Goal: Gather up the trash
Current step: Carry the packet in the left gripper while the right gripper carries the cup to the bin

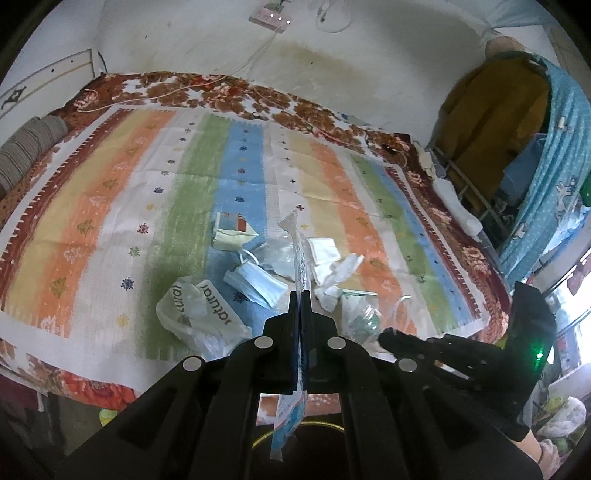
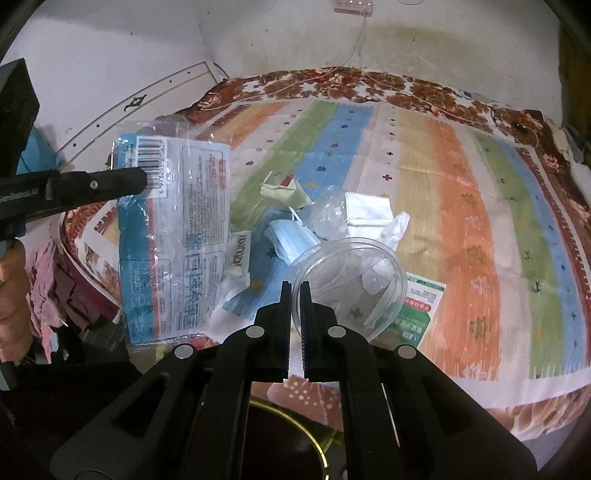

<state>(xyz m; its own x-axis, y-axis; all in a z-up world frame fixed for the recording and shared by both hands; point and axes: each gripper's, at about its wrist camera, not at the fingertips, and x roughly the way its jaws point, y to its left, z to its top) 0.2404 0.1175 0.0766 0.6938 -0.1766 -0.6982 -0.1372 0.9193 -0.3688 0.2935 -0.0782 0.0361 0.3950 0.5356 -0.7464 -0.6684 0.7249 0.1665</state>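
The left tongs point(image 1: 301, 295) pinch a blue plastic wrapper point(image 2: 173, 236) tight; the right tongs point(image 2: 294, 286) squeeze a clear cup point(image 2: 347, 284) by its rim, above the bed point(image 2: 480, 221).

We see a bed point(image 1: 110, 206) filling the centre of both views, covered by a striped sheet point(image 2: 461, 206) over a floral blanket point(image 1: 207, 88). A stained white wall point(image 1: 332, 62) spans the top. A power strip point(image 1: 269, 16) hangs top centre. A blue curtain point(image 1: 554, 155) hangs at right.
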